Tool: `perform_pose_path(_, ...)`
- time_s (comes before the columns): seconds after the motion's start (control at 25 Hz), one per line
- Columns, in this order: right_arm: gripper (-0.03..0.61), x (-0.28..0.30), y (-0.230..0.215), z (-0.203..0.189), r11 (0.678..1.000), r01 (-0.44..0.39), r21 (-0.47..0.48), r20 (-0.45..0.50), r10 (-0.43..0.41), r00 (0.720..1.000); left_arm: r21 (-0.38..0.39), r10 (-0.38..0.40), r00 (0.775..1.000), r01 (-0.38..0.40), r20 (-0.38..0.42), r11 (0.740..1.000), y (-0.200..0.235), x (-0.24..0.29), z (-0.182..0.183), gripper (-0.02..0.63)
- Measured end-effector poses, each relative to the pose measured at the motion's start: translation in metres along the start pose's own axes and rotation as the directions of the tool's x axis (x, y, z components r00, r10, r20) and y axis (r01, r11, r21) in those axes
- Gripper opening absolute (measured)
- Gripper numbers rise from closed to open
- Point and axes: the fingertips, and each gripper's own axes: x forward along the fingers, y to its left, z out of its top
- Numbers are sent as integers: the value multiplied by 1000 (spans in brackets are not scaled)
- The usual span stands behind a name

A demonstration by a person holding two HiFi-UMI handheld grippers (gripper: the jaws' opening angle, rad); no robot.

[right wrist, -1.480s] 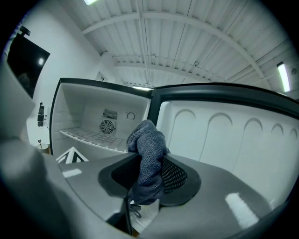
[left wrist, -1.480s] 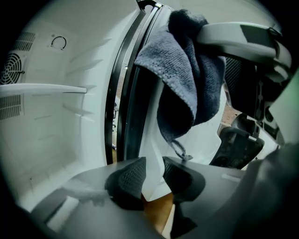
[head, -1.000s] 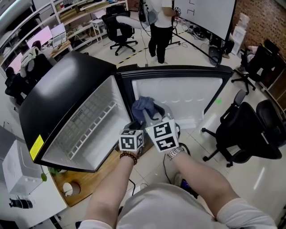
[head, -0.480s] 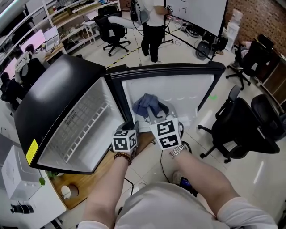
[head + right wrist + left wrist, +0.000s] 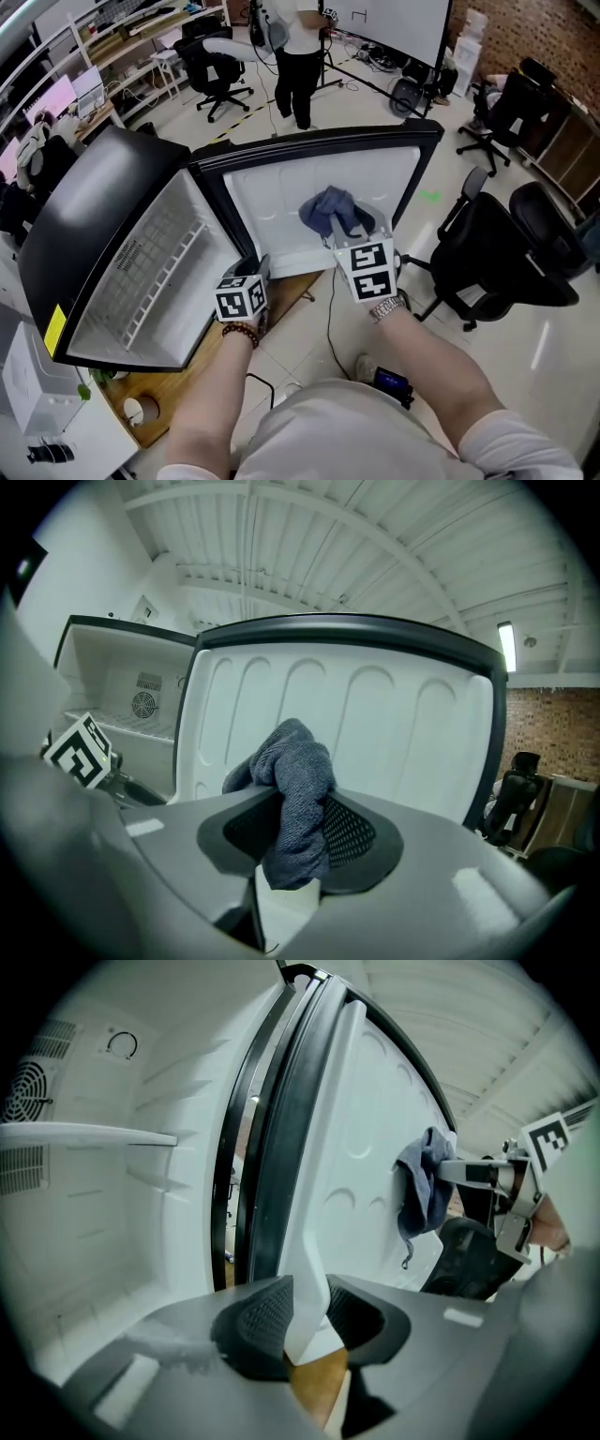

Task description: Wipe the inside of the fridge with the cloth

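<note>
A black fridge (image 5: 103,202) stands with its door (image 5: 272,202) swung wide, the white ribbed inner panel facing me. My left gripper (image 5: 257,270) is shut on the door's white lower edge (image 5: 307,1283), which sits between its pads. A crumpled blue-grey cloth (image 5: 333,211) is pinched in my right gripper (image 5: 349,236), shut on it, and lies against the inner panel. In the right gripper view the cloth (image 5: 295,780) bulges up out of the jaws before the door (image 5: 394,724). The left gripper view shows the cloth (image 5: 424,1194) on the door (image 5: 366,1129), with the right gripper (image 5: 473,1174) behind it.
The fridge's cavity (image 5: 141,272) holds a wire rack; a shelf (image 5: 89,1133) and fan grille show inside. Black office chairs (image 5: 487,253) stand to the right. A person (image 5: 295,47) stands beyond the fridge. A wooden board (image 5: 178,375) and a cable (image 5: 330,319) lie below.
My right gripper has carried the cloth rightward across the door's inner panel. The left gripper has kept its hold on the door's edge.
</note>
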Motion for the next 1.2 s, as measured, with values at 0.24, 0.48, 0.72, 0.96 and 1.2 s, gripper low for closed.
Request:
perform_pose_path(0.24,129,-12,-41,-13,997,74,18,-22,-74,997,-2,4,1000,-4,1,1000,-1,0,0,112)
perform_pose_path(0.48,129,-21,-74,-22,991,133,32,-39,-132,991,-10,9,1000,-9,6,1000,0,0,0,112)
perform_pose_path(0.72,129,-30,-99,-30,984,171,42,-50,-169,984,-20,14,1000,-14,11,1000,0,-1,-1,112)
perform_pose_path(0.96,129,-38,-97,-30,987,160,28,-36,-159,987,-28,22,1000,-21,15,999,0,-2,-1,111)
perform_pose_path(1.2,129,-34,-16,-17,1000,-5,1,6,5,1000,-15,0,1000,0,-1,1000,-7,-6,-6,130)
